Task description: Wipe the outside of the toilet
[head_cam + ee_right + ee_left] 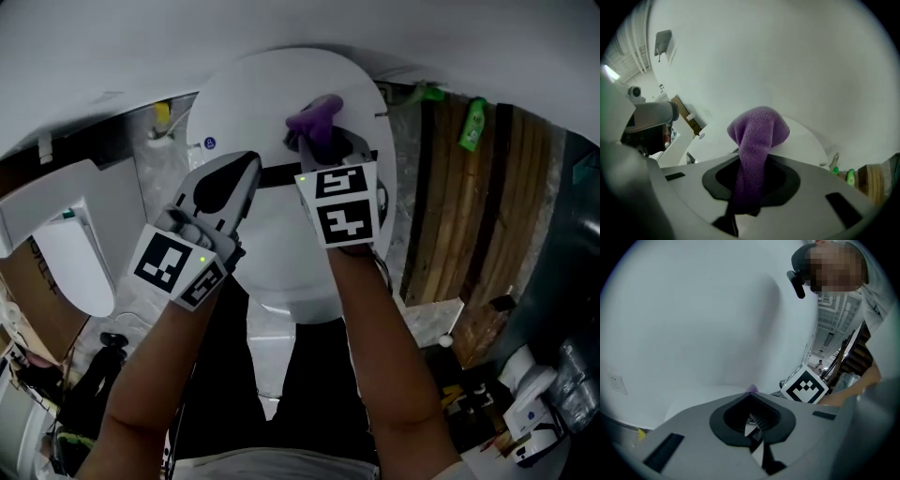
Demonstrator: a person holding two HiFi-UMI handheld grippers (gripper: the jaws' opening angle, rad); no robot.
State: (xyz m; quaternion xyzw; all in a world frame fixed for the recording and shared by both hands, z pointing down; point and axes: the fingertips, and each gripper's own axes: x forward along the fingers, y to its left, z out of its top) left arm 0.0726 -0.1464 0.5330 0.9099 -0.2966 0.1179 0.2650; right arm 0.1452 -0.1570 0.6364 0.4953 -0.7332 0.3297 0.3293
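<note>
Head view: toilet [281, 103] sits centre frame right below the person, lid down, white, back end up against the pale wall. purple cloth [315, 116] is over the rear of the lid, its bunched tip touching or just above the surface, can't tell which. right gripper [321, 148] has it: right gripper view shows the jaws clamped on the cloth, fabric running up through the throat and flopping out ahead as a rounded wad. left gripper [246, 167] hangs just beside it over the left half of the lid, and left gripper view shows its jaws drawn together with nothing in them. Step in hand looks like the start of a pass over the lid top, most of the outside likely not wiped yet. To do it well: tilt the right gripper down so the wad lies flat and not just the tip touches, drag in overlapping strokes from the back end toward the front, then go down the sides. Keep the clamp firm, since only a narrow strip seems pinched and it could pull free. Keep the hard jaw tips off the lid and the left gripper out of the stroke path. Further out: green bottle [473, 124] on the right by the wooden slats [487, 216]
</note>
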